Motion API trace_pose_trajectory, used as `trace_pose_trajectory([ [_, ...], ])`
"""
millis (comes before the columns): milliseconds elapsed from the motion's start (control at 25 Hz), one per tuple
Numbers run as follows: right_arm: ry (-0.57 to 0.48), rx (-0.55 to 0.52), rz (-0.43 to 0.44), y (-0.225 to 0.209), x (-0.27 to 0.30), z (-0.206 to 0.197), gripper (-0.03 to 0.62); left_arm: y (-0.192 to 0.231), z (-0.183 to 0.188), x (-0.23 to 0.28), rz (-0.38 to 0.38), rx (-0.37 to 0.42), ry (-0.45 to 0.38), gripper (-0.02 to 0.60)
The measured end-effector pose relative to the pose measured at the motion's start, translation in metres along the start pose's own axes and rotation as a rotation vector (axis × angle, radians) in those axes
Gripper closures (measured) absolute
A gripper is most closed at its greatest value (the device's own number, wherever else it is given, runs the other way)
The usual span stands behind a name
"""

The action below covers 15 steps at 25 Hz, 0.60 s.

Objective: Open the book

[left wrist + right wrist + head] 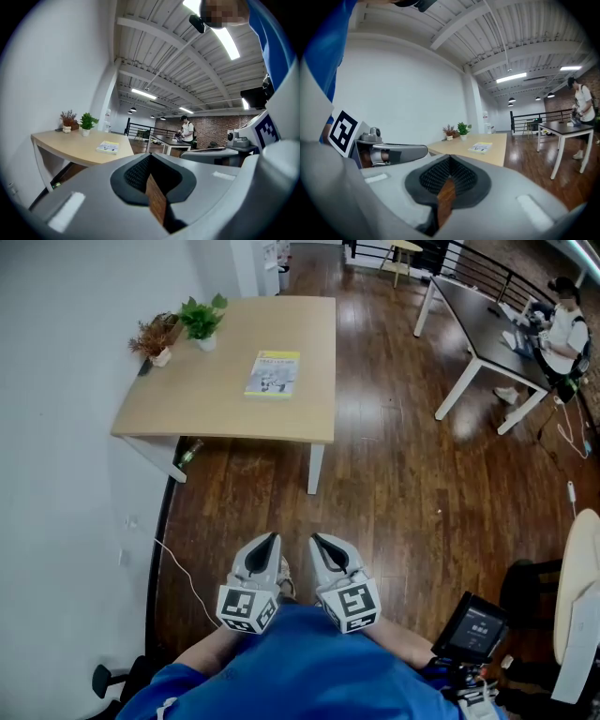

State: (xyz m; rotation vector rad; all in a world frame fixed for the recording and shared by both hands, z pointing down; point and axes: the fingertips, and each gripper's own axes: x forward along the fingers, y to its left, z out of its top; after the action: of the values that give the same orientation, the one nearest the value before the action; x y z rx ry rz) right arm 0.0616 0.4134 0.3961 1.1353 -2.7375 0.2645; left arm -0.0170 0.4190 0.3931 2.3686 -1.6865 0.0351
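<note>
A closed book (273,372) with a yellow and white cover lies flat on the light wooden table (225,413), far ahead of me across the wood floor. It also shows small in the left gripper view as the book (108,147) and in the right gripper view as the book (480,148). My left gripper (270,542) and right gripper (319,542) are held side by side close to my body, both pointing toward the table. The left gripper (149,158) has its jaws together with nothing between them. The right gripper (449,160) is likewise shut and empty.
A green potted plant (202,320) and a dried plant (153,338) stand at the table's far left corner. A white wall runs along the left. A dark table (483,324) with a person (562,329) is at the far right. A small screen (473,626) is near my right.
</note>
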Motion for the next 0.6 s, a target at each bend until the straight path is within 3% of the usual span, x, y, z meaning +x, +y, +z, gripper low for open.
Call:
trace_pose_trajectory([
  [600, -0.002, 0.006, -0.116, -0.031, 0.155, 0.040, 0.591, 0.132, 0.048, 0.096, -0.087, -0.009, -0.022, 0.576],
])
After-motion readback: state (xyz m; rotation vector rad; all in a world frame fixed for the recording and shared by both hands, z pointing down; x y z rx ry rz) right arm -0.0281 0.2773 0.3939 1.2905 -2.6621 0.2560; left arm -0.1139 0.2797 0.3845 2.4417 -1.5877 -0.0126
